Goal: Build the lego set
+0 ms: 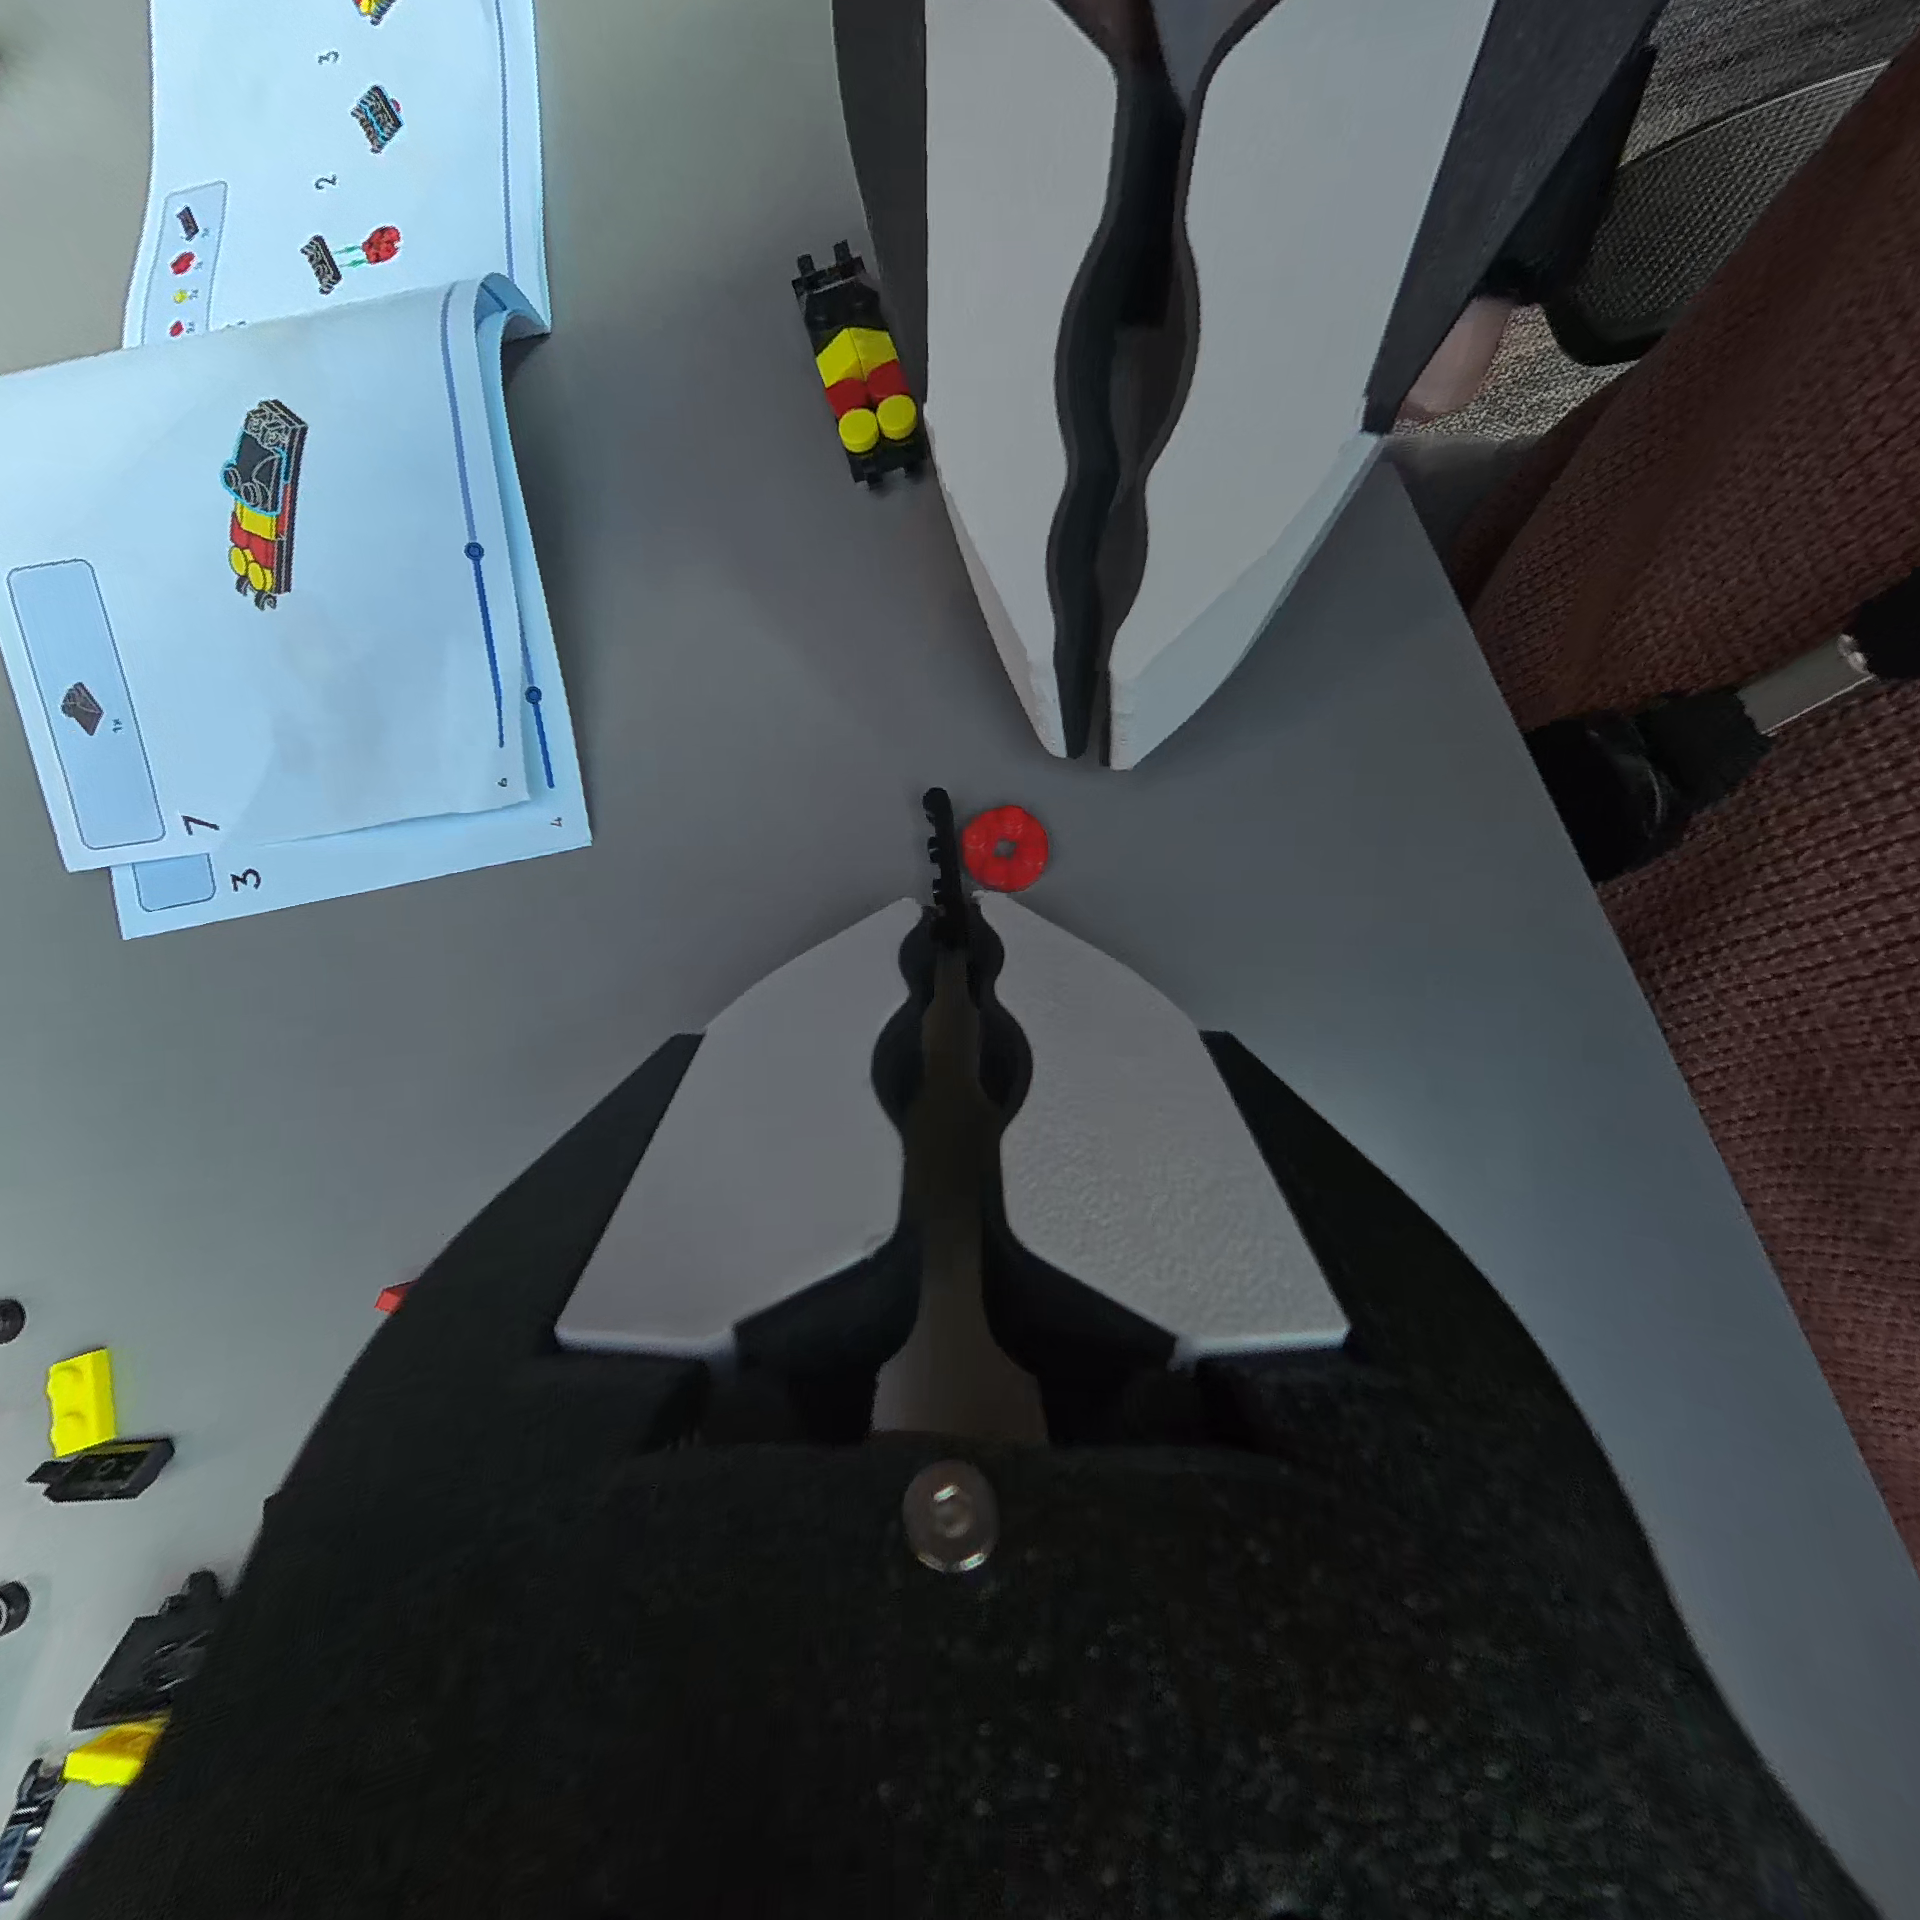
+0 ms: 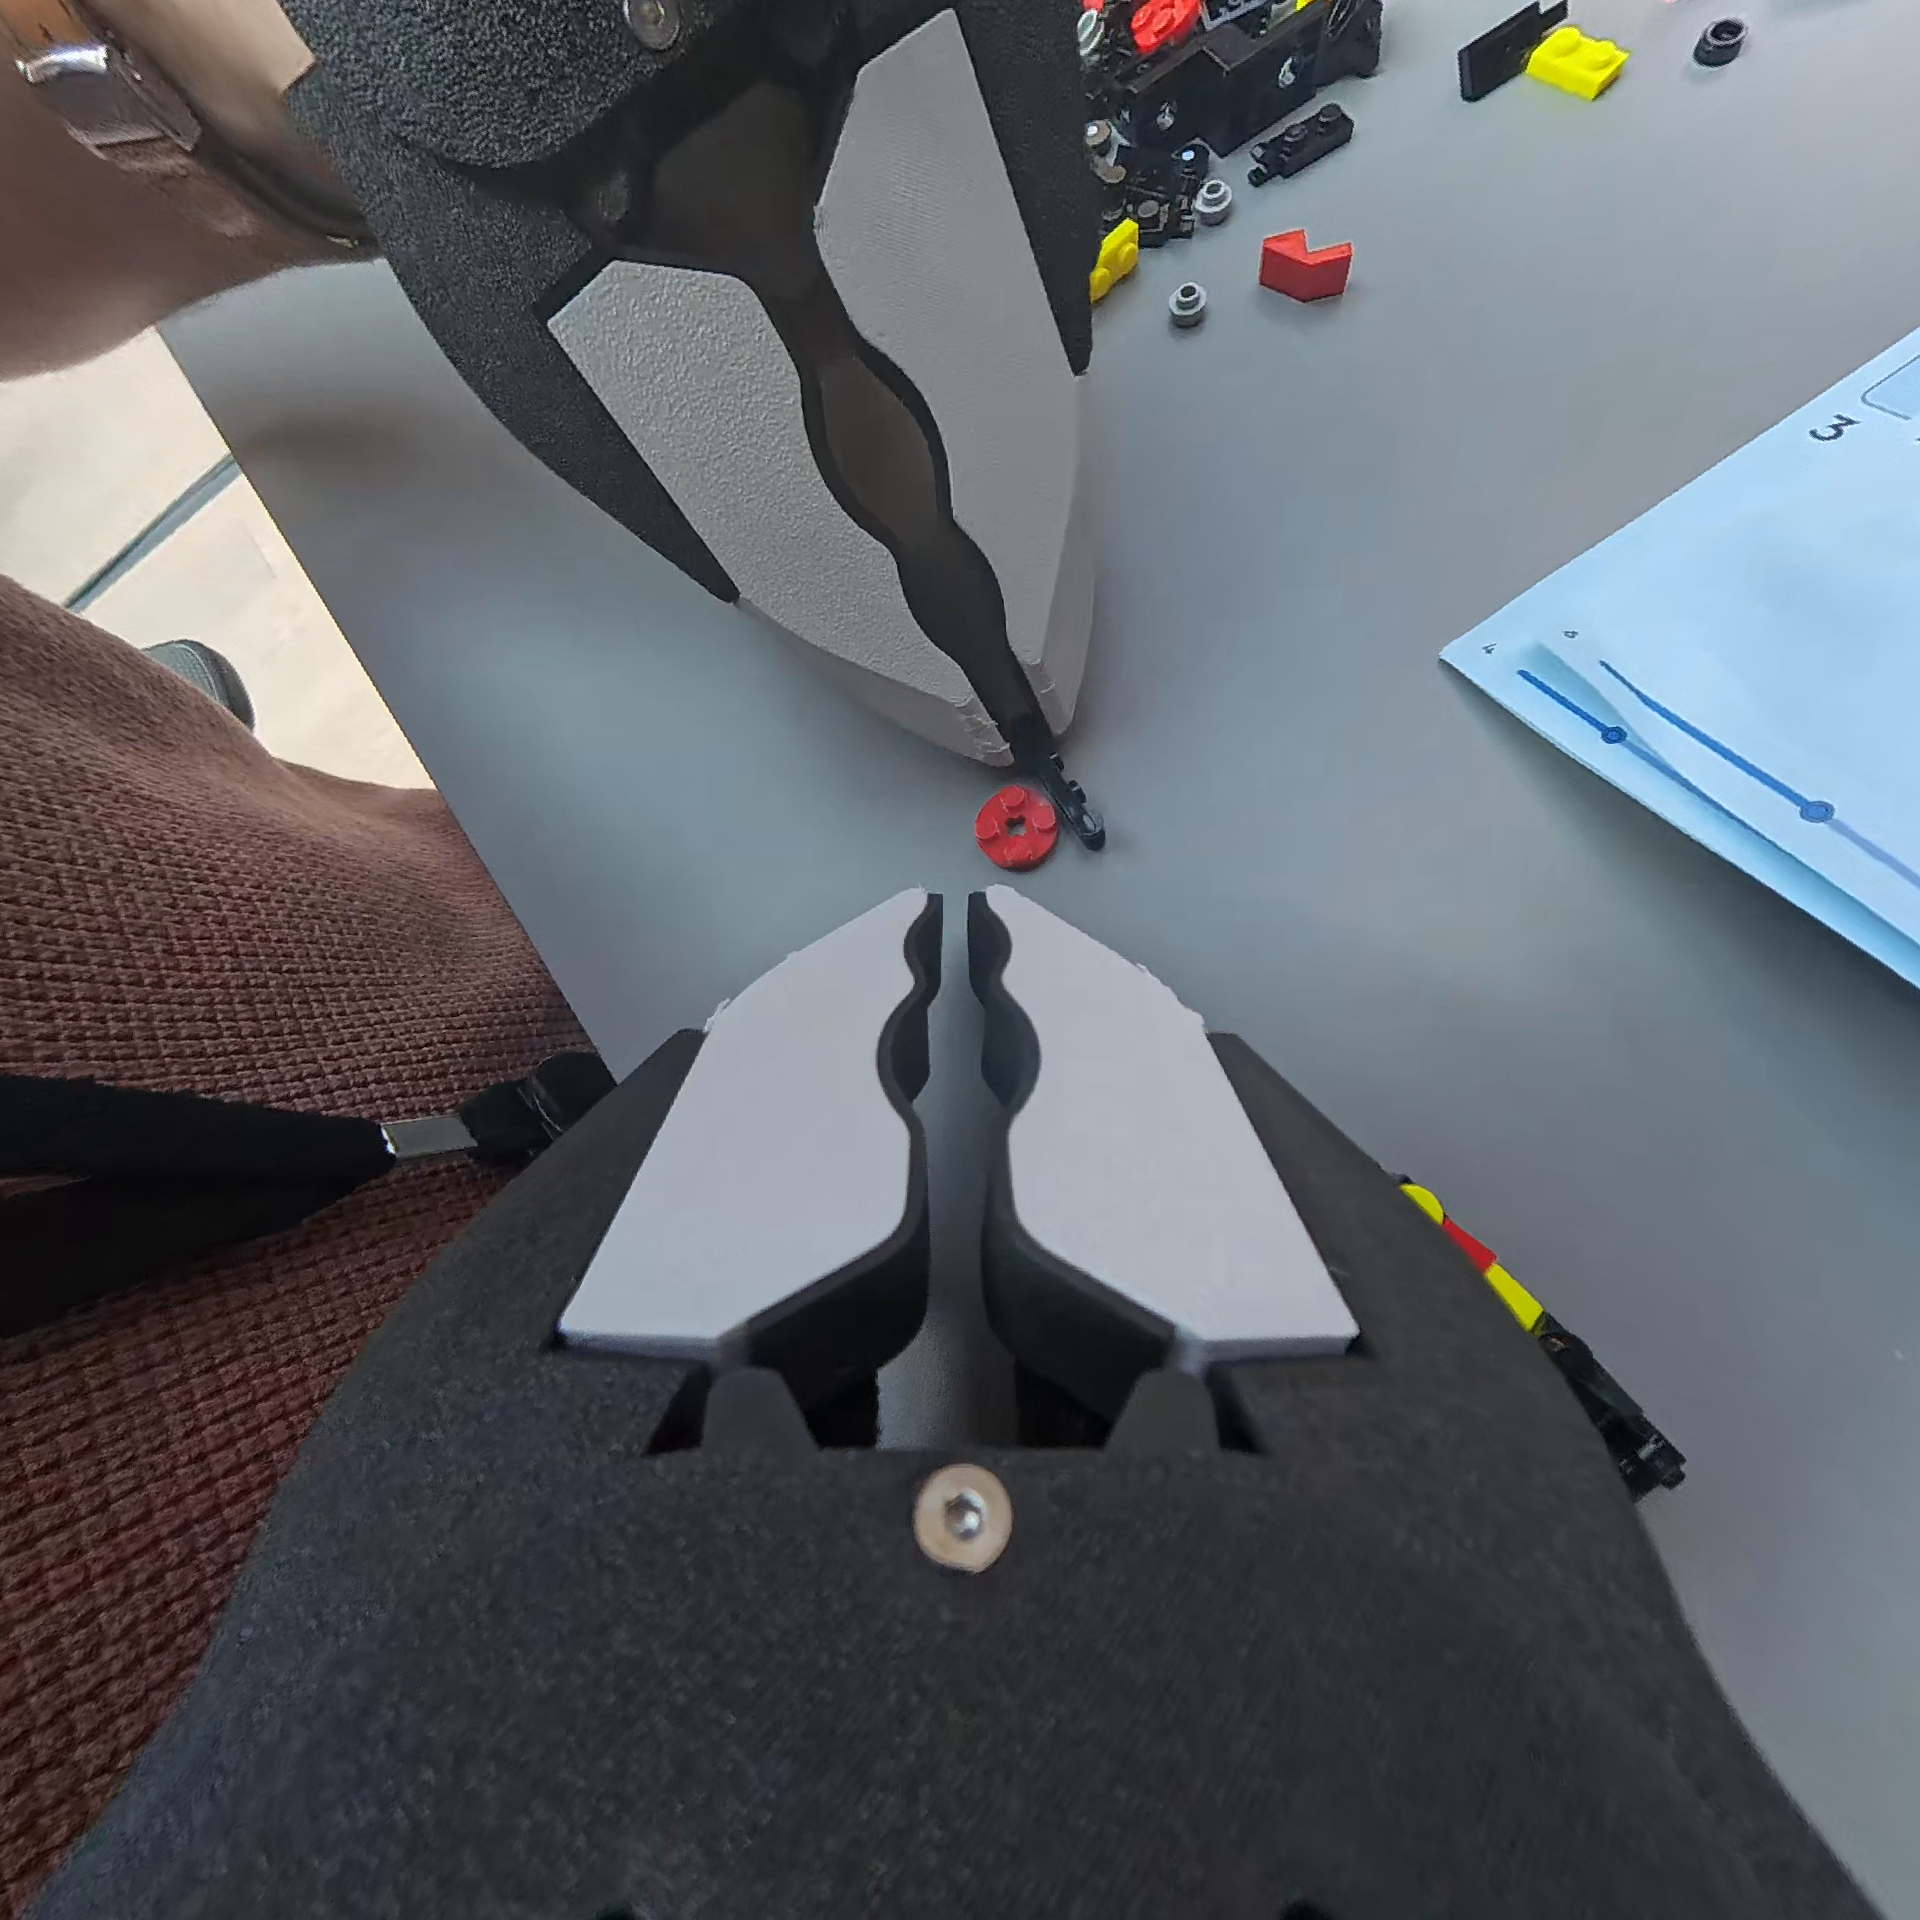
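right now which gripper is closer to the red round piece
Left. The left gripper, shut on a thin black piece, has its tips right beside the red round piece. The right gripper points at it from the opposite side, across a slightly wider gap.

table (image 1: 727, 675): smooth matt grey | booklet (image 1: 312, 623): paper | round plate (image 1: 1004, 848): glossy plastic

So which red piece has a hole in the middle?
The flat round red piece beside the thin black part; the other red block is notched and chunky.

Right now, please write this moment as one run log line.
left gripper: shut on black thin piece | right gripper: narrow gap, empty | red round plate: on table
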